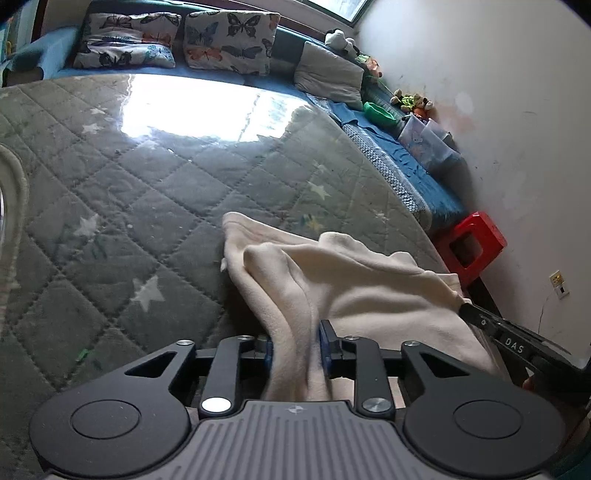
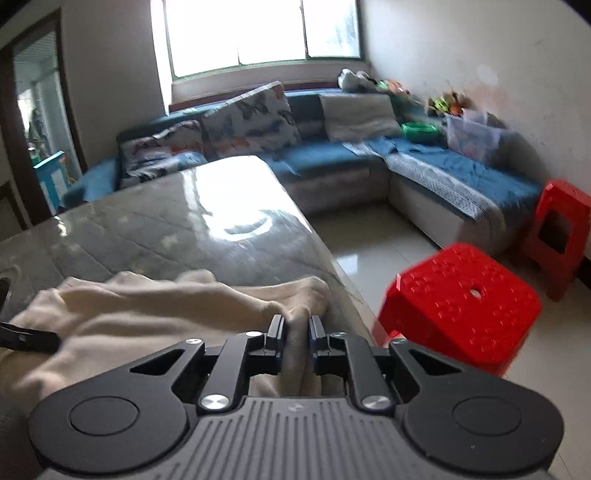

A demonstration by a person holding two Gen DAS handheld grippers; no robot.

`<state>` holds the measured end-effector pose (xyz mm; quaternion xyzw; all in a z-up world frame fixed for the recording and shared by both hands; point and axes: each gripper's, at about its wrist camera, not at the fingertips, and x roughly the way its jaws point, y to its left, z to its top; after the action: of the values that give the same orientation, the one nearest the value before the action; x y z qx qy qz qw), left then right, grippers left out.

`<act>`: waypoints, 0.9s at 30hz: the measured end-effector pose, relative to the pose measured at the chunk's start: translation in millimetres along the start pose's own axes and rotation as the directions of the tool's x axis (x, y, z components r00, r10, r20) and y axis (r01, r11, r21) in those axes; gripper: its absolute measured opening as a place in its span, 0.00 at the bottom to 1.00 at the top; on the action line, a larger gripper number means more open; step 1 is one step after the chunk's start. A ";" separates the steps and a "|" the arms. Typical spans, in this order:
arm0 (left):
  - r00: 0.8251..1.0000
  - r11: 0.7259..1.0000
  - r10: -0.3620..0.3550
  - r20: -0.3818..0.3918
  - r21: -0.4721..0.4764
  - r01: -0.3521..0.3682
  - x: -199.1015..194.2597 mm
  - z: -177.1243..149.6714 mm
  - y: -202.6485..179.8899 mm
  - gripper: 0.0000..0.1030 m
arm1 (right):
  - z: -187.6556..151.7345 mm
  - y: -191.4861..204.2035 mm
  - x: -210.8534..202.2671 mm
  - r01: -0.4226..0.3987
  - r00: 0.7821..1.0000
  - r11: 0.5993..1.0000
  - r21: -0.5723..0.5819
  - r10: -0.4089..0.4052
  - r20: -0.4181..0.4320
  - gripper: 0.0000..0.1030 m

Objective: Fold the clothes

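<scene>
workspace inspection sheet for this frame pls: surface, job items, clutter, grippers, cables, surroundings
Surface: grey quilted star-print cover under a glossy clear sheet, strong window glare.
Job's things: one cream fleece garment, bunched and unfolded, near the table's right edge.
Clutter: pale rim of some object at the far left; what it is, cannot tell.
Grippers: left gripper shut on a fold of the garment; right gripper shut on another fold near the edge.
Cables: nothing seen.
Surroundings: blue corner sofa with butterfly cushions, green bowl, clear bins, soft toys; two red plastic stools on the tiled floor; window; doorway on the left.
</scene>
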<state>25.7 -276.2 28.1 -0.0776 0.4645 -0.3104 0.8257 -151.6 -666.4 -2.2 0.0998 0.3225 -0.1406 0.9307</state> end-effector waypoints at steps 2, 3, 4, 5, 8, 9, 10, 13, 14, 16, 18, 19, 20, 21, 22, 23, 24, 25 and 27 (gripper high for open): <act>1.000 1.000 0.007 0.007 0.006 -0.007 -2.2 0.9 1.6 0.33 | 1.7 -0.2 -3.5 0.000 1.000 1.000 0.001 0.000 0.022 0.16; 1.000 1.000 0.010 0.010 0.010 -0.010 -2.7 1.4 1.8 0.33 | 3.6 1.7 -5.7 -0.001 0.999 1.000 -0.007 0.002 0.037 0.16; 1.000 1.000 0.016 0.013 0.017 -0.016 -3.1 1.6 1.4 0.34 | 4.8 4.5 -8.0 -0.010 0.999 1.000 -0.018 0.011 0.050 0.16; 0.999 0.999 0.028 0.019 0.027 -0.028 -3.9 1.3 0.4 0.37 | 5.4 7.3 -10.3 -0.027 0.998 0.999 -0.030 0.029 0.062 0.16; 0.997 0.995 0.071 0.041 0.065 -0.074 -5.0 -1.0 -4.4 0.46 | 3.5 18.4 -13.7 -0.077 0.994 0.995 -0.066 0.082 0.068 0.16; 0.996 0.994 0.078 0.045 0.077 -0.081 -5.9 -2.4 -4.7 0.47 | 1.8 22.6 -14.7 -0.101 0.993 0.992 -0.075 0.106 0.061 0.16; 0.995 0.992 0.085 0.048 0.089 -0.089 -6.7 -3.8 -4.9 0.48 | -1.7 26.3 -16.7 -0.121 0.990 0.989 -0.085 0.126 0.056 0.16; 0.993 0.987 0.099 0.058 0.122 -0.105 -8.4 -9.3 -7.2 0.51 | -13.9 36.5 -23.6 -0.177 0.982 0.977 -0.116 0.183 0.044 0.19; 0.993 0.985 0.104 0.062 0.133 -0.111 -8.8 -11.3 -8.2 0.52 | -18.5 39.3 -26.0 -0.181 0.981 0.974 -0.133 0.188 0.043 0.20; 0.991 0.982 0.111 0.071 0.148 -0.121 -10.0 -15.0 -9.5 0.54 | -27.7 44.8 -30.7 -0.161 0.984 0.969 -0.186 0.172 0.043 0.23; 0.992 0.981 0.107 0.073 0.153 -0.117 -10.9 -17.8 -9.1 0.55 | -36.0 46.1 -33.8 -0.157 0.985 0.966 -0.203 0.168 0.037 0.31; 0.991 0.980 0.108 0.076 0.161 -0.119 -11.5 -19.3 -9.5 0.55 | -38.7 46.4 -34.5 -0.159 0.985 0.965 -0.207 0.169 0.033 0.31; 0.991 0.977 0.113 0.077 0.171 -0.125 -11.9 -20.9 -10.3 0.55 | -41.1 46.7 -35.2 -0.158 0.985 0.964 -0.214 0.169 0.030 0.31; 0.990 0.975 0.115 0.079 0.181 -0.128 -12.7 -22.8 -11.2 0.55 | -43.4 47.1 -35.9 -0.158 0.985 0.962 -0.221 0.168 0.027 0.31; 0.990 0.974 0.114 0.078 0.189 -0.127 -14.1 -25.1 -11.4 0.55 | -45.8 47.5 -36.6 -0.158 0.985 0.961 -0.227 0.168 0.024 0.31; 0.991 0.973 0.114 0.077 0.195 -0.127 -15.6 -27.2 -11.2 0.55 | -46.2 47.3 -37.7 -0.161 0.985 0.960 -0.229 0.169 0.016 0.31; 0.991 0.972 0.114 0.076 0.198 -0.127 -17.1 -28.7 -10.6 0.55 | -45.9 46.9 -39.1 -0.165 0.985 0.960 -0.228 0.171 0.006 0.31; 0.991 0.972 0.113 0.075 0.197 -0.126 -18.8 -29.9 -9.6 0.55 | -45.5 46.2 -40.8 -0.170 0.985 0.960 -0.224 0.174 -0.005 0.31; 0.991 0.973 0.112 0.074 0.194 -0.124 -22.3 -31.8 -7.4 0.55 | -42.4 44.3 -43.6 -0.186 0.982 0.957 -0.223 0.184 -0.030 0.31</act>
<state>-11.9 -263.9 29.5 0.0230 0.4093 -0.3028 0.8604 -194.2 -604.4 -3.3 0.0241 0.3298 -0.0152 0.9436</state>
